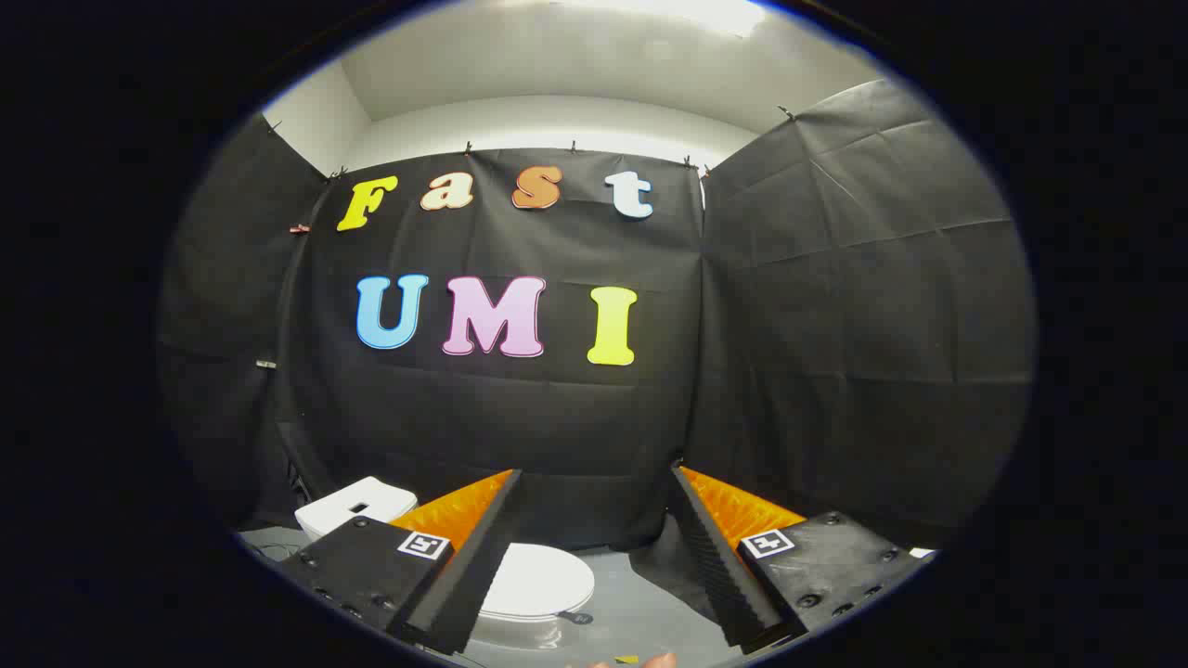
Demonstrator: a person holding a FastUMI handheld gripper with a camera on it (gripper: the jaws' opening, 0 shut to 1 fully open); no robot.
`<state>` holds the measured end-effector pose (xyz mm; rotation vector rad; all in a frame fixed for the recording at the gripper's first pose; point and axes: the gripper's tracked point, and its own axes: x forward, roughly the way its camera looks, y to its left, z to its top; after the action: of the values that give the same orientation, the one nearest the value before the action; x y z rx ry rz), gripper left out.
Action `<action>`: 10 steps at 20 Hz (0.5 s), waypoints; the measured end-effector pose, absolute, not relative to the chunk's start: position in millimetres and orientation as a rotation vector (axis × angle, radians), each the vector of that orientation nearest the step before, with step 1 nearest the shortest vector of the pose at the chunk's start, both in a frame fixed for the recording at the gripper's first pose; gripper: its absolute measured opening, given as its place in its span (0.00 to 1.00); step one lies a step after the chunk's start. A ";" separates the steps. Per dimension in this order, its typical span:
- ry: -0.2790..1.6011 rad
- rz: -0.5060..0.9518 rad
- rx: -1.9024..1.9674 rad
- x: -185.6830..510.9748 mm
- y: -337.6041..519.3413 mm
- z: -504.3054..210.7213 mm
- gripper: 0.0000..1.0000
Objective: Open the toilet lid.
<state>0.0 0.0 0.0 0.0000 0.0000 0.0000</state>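
Nothing is done yet: the toilet lid lies closed on the floor-standing toilet, well below the gripper, whose fingers are spread apart, empty.

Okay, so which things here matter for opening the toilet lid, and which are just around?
For the job:
toilet lid, closed, below and beyond the tongs
tongs, open, holding nothing

Just around:
toilet tank, behind the lid
grey floor
small dark object on the floor beside the bowl

One toilet with one closed lid is seen between the two spread fingers; one white tank is counted beyond the left finger.
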 end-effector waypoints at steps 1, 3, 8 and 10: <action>-0.001 0.002 -0.002 -0.4 1.5 0.3 0.98; -0.003 0.006 -0.003 -1.9 2.2 0.8 0.98; -0.004 0.013 -0.008 -2.6 4.4 1.1 0.98; -0.006 0.018 -0.007 -2.3 6.5 2.4 0.98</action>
<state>-2.3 6.5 2.4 -0.0072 -0.0060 0.0177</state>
